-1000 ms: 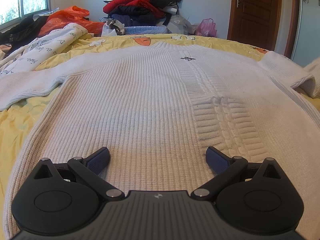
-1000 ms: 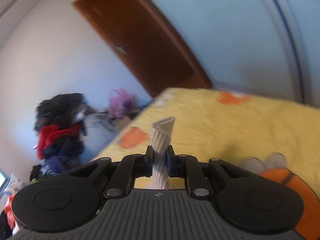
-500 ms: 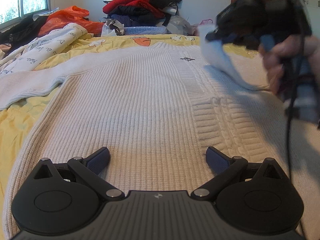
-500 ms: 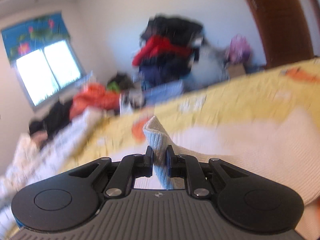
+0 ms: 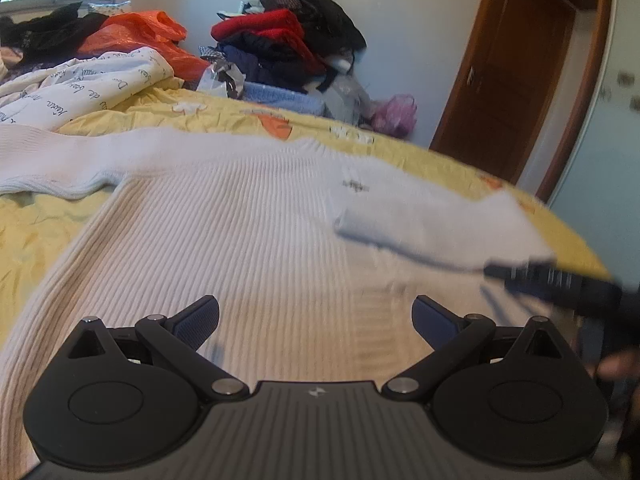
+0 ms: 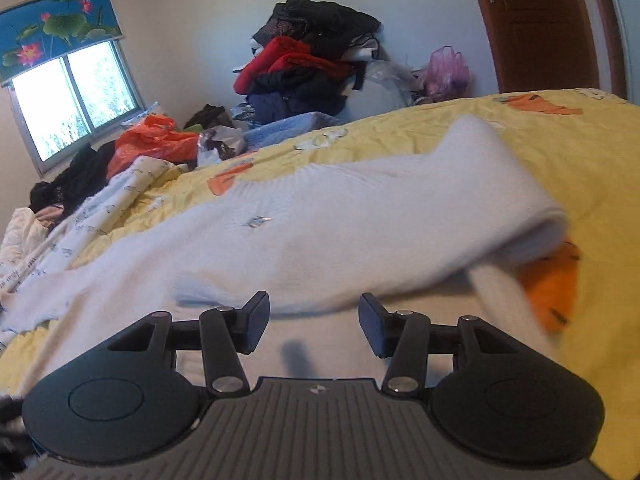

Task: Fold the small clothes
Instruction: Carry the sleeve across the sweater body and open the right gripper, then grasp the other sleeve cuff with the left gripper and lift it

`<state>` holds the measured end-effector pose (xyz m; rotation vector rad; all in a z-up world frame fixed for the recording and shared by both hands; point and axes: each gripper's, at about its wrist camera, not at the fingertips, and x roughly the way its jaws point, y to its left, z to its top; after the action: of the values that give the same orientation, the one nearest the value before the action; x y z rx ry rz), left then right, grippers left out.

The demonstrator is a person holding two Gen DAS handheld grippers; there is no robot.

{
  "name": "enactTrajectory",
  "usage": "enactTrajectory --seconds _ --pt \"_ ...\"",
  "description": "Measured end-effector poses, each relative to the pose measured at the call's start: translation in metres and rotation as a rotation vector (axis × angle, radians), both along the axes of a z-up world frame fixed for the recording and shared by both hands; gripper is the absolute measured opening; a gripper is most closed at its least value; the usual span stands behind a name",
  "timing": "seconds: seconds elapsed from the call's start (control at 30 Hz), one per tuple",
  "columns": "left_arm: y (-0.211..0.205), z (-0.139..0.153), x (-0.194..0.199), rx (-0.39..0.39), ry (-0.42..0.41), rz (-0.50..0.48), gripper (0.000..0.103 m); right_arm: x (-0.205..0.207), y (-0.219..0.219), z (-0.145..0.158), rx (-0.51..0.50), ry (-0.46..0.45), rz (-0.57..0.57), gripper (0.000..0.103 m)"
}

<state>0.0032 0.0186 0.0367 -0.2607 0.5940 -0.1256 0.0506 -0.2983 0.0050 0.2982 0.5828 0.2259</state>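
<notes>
My right claw [image 6: 314,326] hangs released, the sweater [image 6: 320,232] flat on the bed [image 6: 580,160] just ahead, sleeve [image 6: 500,200] folded across it. Left claw [image 5: 316,318] released above the sweater's hem.

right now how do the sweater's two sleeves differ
The right sleeve is folded inward, lying across the white knit sweater's chest; the left sleeve is spread outward on the yellow bedsheet. The right sleeve doubles back in a thick fold near the shoulder, while the left one lies flat in one layer. The open right claw is near the right sleeve's end; no claw is near the left sleeve. Both are the same white ribbed knit.
</notes>
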Motion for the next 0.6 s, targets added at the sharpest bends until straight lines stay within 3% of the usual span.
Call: enactTrajectory --seconds 0.07,0.13,0.2,0.33,0.4,0.43,0.47,0.57,0.6 --pt "-0.001 0.012 0.028 -0.076 0.048 -0.029 0.103 -0.004 -0.013 -0.011 0.021 0.015 -0.034 0.058" --pt "0.001 0.012 0.068 -0.212 0.138 -0.085 0.103 -0.005 -0.026 -0.019 0.122 0.015 -0.051 0.06" --pt "0.003 0.003 0.101 -0.346 0.202 -0.095 0.103 -0.006 -0.028 -0.021 0.142 0.015 -0.042 0.065" --pt "-0.01 -0.017 0.143 -0.472 0.267 -0.069 0.101 -0.007 -0.027 -0.021 0.158 0.005 -0.013 0.075" --pt "-0.017 -0.025 0.157 -0.477 0.294 -0.032 0.077 -0.008 -0.029 -0.021 0.181 0.002 -0.007 0.076" --pt "-0.02 -0.029 0.165 -0.467 0.319 -0.034 0.053 -0.008 -0.031 -0.021 0.195 0.002 -0.005 0.076" --pt "-0.025 -0.033 0.172 -0.439 0.347 -0.031 0.039 -0.008 -0.032 -0.021 0.21 0.002 -0.005 0.076" --pt "-0.035 -0.036 0.178 -0.367 0.316 -0.018 0.03 -0.009 -0.036 -0.022 0.241 0.0 -0.005 0.077" --pt "-0.039 -0.034 0.179 -0.335 0.308 -0.013 0.023 -0.01 -0.037 -0.022 0.247 -0.001 -0.004 0.078"
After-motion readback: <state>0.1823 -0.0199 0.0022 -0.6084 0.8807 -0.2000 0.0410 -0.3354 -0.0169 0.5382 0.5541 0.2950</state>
